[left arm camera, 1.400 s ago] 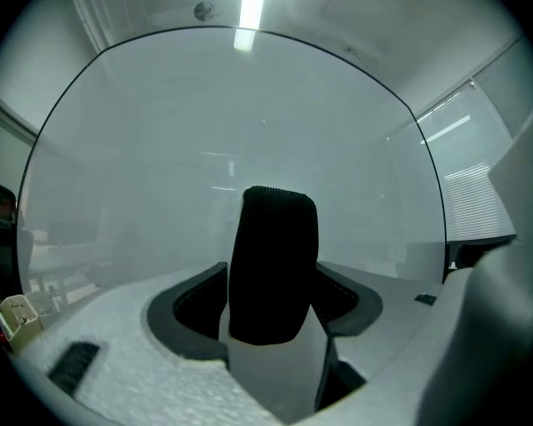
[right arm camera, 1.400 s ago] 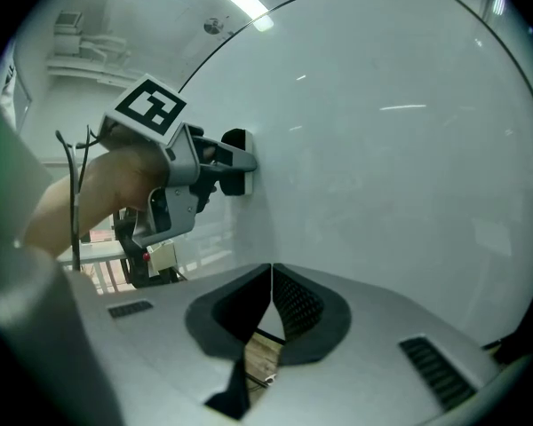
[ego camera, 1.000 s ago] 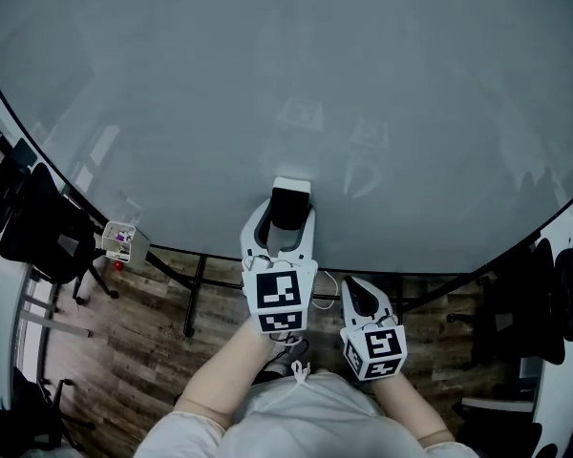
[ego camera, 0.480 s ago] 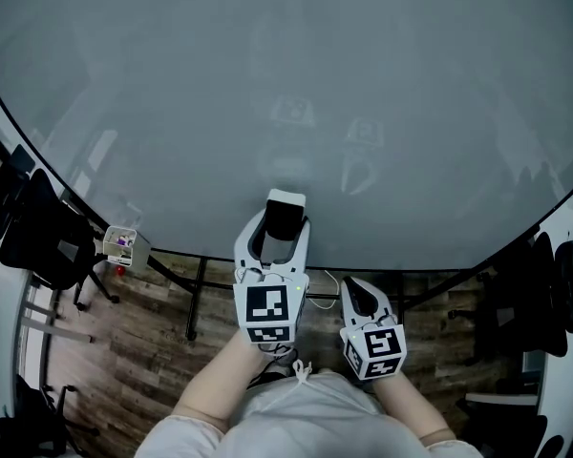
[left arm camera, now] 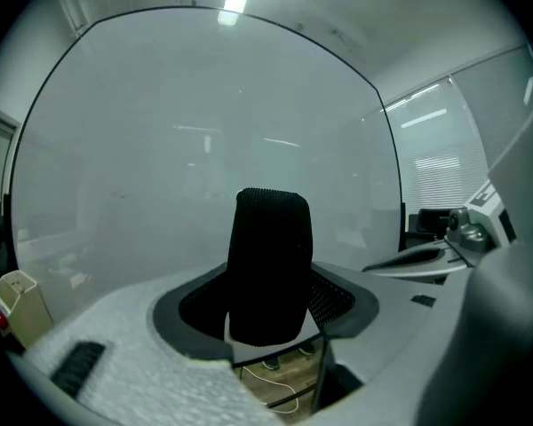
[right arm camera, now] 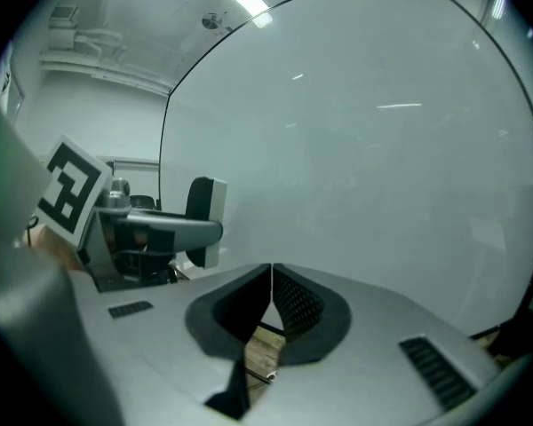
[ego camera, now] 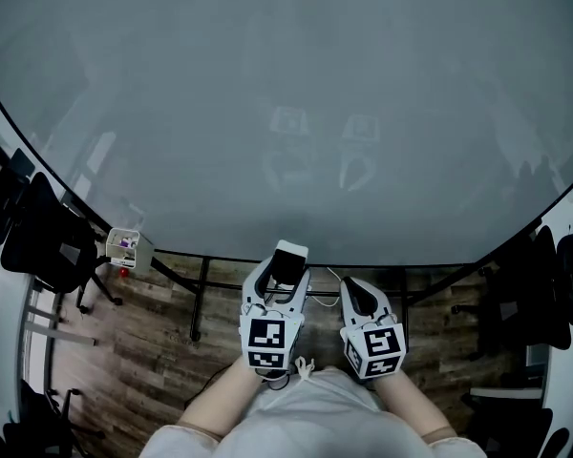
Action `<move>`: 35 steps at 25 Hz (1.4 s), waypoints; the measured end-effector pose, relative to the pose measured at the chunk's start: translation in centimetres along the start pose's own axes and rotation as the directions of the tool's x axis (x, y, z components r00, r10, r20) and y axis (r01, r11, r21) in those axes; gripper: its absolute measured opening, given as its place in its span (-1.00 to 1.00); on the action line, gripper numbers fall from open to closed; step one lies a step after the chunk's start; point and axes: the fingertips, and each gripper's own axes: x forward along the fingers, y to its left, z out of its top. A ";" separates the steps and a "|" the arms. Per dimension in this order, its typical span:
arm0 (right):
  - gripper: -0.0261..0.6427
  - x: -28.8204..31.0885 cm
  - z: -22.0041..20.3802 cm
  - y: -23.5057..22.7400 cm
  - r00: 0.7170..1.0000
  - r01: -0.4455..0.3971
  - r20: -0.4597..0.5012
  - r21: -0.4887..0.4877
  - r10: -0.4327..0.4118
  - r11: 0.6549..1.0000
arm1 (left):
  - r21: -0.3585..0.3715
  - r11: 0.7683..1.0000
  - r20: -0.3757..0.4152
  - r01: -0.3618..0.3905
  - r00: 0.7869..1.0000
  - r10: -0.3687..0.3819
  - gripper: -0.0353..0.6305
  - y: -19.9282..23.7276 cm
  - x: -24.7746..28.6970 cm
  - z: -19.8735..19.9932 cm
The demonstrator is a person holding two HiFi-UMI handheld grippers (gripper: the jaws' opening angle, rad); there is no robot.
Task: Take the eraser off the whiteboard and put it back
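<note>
Left tool (ego camera: 286,267): gripping the black eraser (left arm camera: 268,264) upright between its jaws, holding it just before the whiteboard's (ego camera: 286,113) lower edge. Right tool (ego camera: 356,292): sitting alongside, jaws pressing together, carrying nothing. Whiteboard standing beyond both.

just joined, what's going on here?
A person stands at a whiteboard with a gripper in each hand. The left gripper is clamped on the eraser, holding it low by the board's bottom edge and, as far as the views show, off its surface. The right gripper is shut and empty, held beside it. The eraser is off the board and not yet put back.
</note>
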 end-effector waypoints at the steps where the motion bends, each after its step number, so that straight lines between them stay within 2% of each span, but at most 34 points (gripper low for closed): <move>1: -0.84 0.0 -0.1 -0.1 1.000 0.005 -0.001 0.001 -0.005 1.000 | -0.008 1.000 -0.013 0.008 1.000 -0.008 -0.13 -0.2 -0.2 -0.8; 6: -0.84 -0.1 -0.5 -0.2 1.000 0.021 -0.007 0.010 -0.021 1.000 | -0.051 0.998 -0.046 0.026 0.999 -0.029 -0.13 -0.5 -1.1 -3.2; 13: -0.84 -0.1 -0.6 -0.1 0.999 0.033 -0.006 0.021 -0.033 0.999 | -0.056 0.995 -0.048 0.076 0.996 -0.079 -0.13 -1.2 -1.2 -3.6; 26: -0.84 -0.1 -0.6 -0.3 1.000 0.024 -0.006 0.060 -0.023 0.998 | -0.100 0.993 -0.033 0.065 0.997 -0.069 -0.13 -1.3 -1.0 -3.3; 32: -0.84 0.1 -0.2 -0.2 1.000 0.012 0.000 0.046 -0.012 0.999 | -0.047 0.998 -0.021 0.031 0.999 -0.032 -0.13 -0.8 -0.9 -2.6; 35: -0.84 0.1 0.0 -0.4 1.000 0.011 0.001 0.045 -0.011 0.999 | -0.055 0.998 0.001 0.019 1.000 -0.019 -0.13 -0.5 -0.5 -1.5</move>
